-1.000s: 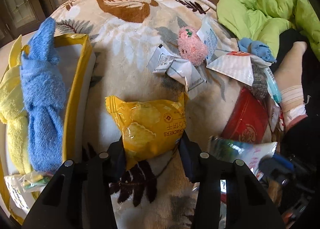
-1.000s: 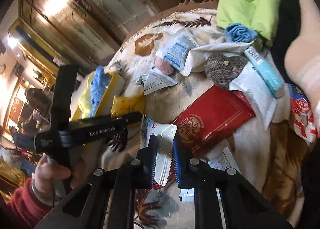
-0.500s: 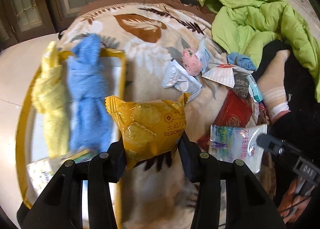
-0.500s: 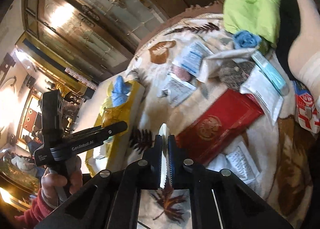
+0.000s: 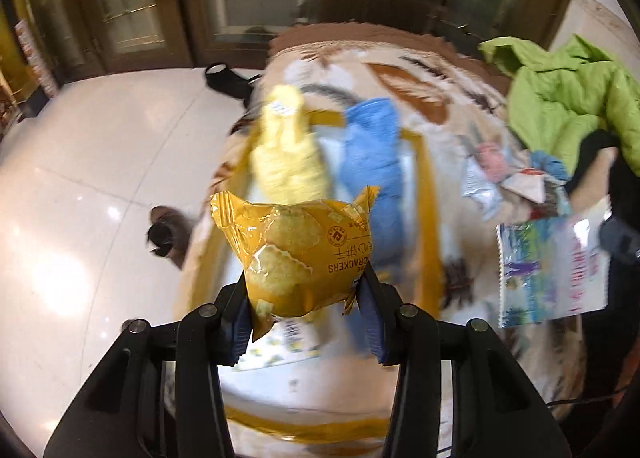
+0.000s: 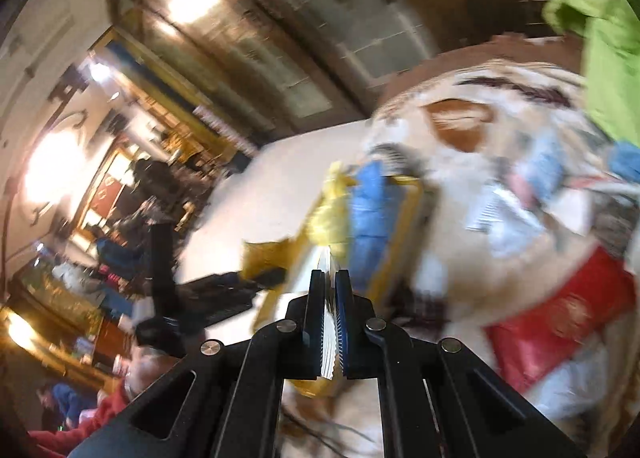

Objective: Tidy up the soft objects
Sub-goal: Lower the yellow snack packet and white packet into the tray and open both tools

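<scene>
My left gripper (image 5: 306, 290) is shut on a yellow cracker packet (image 5: 298, 254), held in the air above the yellow-rimmed tray (image 5: 430, 209). A yellow towel (image 5: 286, 157) and a blue towel (image 5: 374, 161) lie in that tray. My right gripper (image 6: 330, 278) is shut on a white printed snack packet (image 6: 327, 328), seen edge-on between its fingers; the same packet (image 5: 554, 266) shows at the right of the left wrist view. The tray (image 6: 394, 242) lies just beyond the right gripper.
A leaf-patterned blanket (image 5: 404, 77) covers the surface. A heap of packets (image 5: 484, 185), a red packet (image 6: 560, 318) and a green jacket (image 5: 568, 97) lie to the right. White tiled floor (image 5: 80, 185) with a dark slipper (image 5: 166, 234) spreads left. A hand in a red sleeve (image 6: 80, 434) holds the left gripper.
Both grippers have risen and swung left toward the tray, each carrying its packet. The view is blurred with motion; the floor now fills the left.
</scene>
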{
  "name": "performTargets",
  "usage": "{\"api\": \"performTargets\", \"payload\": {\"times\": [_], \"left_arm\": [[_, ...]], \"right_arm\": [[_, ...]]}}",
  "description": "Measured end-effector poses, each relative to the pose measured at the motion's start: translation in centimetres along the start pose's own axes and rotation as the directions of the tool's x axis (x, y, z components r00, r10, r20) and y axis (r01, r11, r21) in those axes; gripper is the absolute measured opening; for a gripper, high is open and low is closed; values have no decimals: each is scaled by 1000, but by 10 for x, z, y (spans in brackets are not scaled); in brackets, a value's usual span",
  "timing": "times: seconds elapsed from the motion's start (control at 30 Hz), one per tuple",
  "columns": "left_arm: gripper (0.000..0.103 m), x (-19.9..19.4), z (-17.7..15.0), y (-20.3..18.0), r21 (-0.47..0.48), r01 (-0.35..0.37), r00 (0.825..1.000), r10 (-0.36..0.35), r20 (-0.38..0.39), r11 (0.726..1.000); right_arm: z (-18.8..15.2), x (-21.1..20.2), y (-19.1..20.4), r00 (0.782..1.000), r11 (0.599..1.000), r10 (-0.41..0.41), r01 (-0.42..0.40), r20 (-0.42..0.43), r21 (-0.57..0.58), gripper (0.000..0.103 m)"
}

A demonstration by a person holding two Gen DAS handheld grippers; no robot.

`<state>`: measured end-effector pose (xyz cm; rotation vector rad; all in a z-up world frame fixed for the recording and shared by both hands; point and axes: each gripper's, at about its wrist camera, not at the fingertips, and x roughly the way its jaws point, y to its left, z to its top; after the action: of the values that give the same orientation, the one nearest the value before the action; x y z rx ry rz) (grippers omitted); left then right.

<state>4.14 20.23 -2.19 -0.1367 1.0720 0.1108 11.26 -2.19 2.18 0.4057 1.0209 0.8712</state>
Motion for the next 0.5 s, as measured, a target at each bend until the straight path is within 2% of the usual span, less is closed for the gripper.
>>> {"api": "performTargets", "payload": {"times": [0.13, 0.27, 0.37, 0.43, 0.5], "left_arm": [[44, 12, -6, 12, -12, -33, 999, 33, -13, 999], [44, 26, -8, 20, -18, -60, 998, 59, -28, 998], [44, 38, -7, 27, -33, -80, 996, 78, -43, 996], [45, 49, -6, 32, -65, -74, 996, 70, -59, 995], [46, 57, -5, 34, -78, -70, 996, 64, -68, 994]], "right_arm": [[7, 50, 21, 997, 999, 33, -35, -71, -24, 6], [9, 106, 17, 989, 999, 31, -32, -148, -6, 6], [11, 145, 5, 980, 1000, -25, 26, -197, 0, 6], [13, 159, 1, 977, 997, -80, 78, -199, -21, 6], [16, 168, 1, 972, 987, -156, 146, -178, -72, 11]]}}
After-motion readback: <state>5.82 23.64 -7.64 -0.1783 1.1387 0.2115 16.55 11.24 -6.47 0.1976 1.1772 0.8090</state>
